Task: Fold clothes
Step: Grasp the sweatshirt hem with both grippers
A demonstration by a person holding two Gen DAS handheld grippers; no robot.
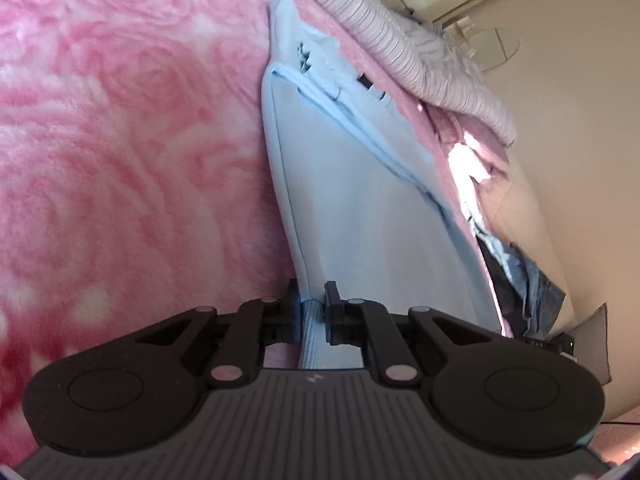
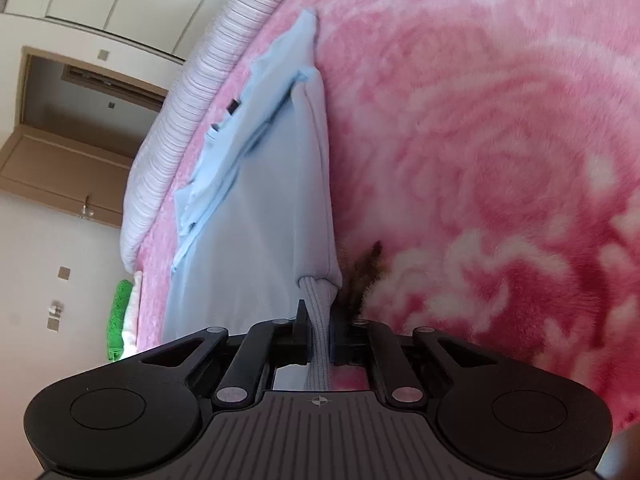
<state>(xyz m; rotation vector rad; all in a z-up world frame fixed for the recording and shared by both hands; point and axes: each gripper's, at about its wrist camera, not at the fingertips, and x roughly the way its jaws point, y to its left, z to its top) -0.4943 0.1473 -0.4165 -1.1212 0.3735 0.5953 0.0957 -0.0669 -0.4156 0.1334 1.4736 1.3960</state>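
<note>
Both claws are clamped on ribbed hem corners of the light-blue sweatshirt (image 1: 360, 200): left gripper (image 1: 312, 304) and right gripper (image 2: 320, 320) each pinch a cuff-like band. The garment stretches straight ahead from both, long axis running away toward the striped pillow (image 1: 400, 40), lying on the pink rose blanket (image 1: 120, 140). Only the left view shows a dark clothes pile (image 1: 528, 280); only the right shows the door (image 2: 72, 152).

Each gripper (image 1: 312, 300) (image 2: 318, 320) is matte black, with ribbed grey base, 2 round discs and silver rivets.
</note>
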